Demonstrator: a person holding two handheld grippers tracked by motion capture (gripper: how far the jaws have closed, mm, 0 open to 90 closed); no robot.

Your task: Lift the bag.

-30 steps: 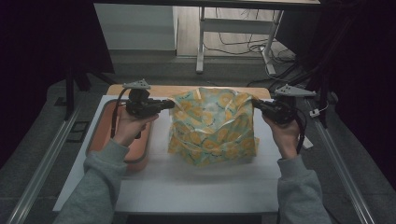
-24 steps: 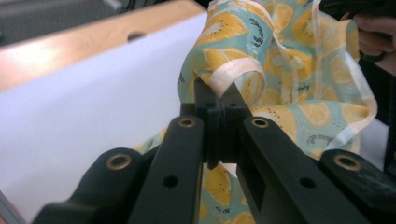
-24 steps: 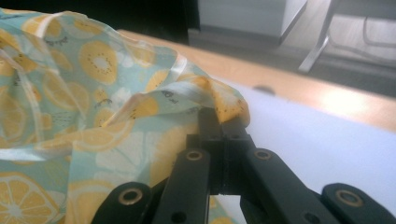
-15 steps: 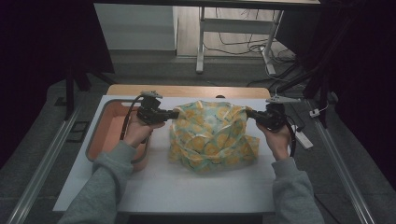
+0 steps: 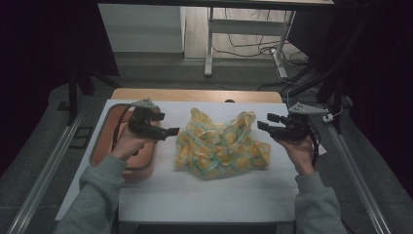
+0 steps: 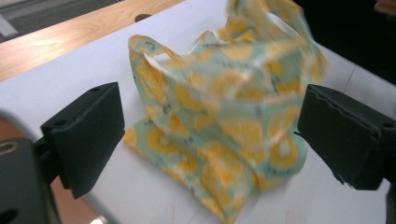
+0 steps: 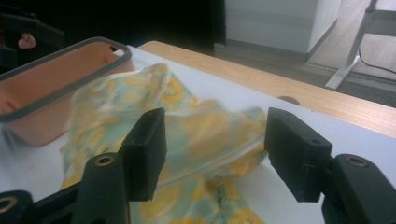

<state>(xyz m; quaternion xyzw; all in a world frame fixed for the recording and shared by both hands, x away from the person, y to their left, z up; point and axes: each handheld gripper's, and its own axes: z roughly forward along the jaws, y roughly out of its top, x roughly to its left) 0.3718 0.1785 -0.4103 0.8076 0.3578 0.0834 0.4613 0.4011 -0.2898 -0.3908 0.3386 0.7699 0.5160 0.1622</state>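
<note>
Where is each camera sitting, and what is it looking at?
High view: above the person's side, looking down on the white table; both forearms, left gripper and right gripper show.
Left gripper view: rides that gripper, facing the crumpled yellow-and-green lemon-print cloth between its open black jaws.
Right gripper view: rides that gripper, facing the cloth and the orange grey-rimmed tub past its open jaws.
All three share the cloth.

A thin, limp cloth (image 5: 221, 146) printed with yellow citrus slices on pale green lies crumpled at the frame's centre, soft and matt. The counter (image 5: 195, 195) has a smooth white matt top over a pale wooden edge at the upper centre. The orange bin (image 5: 146, 168) at the left looks like smooth plastic with a grey rim. Each tool's jaws are matt black plastic.
</note>
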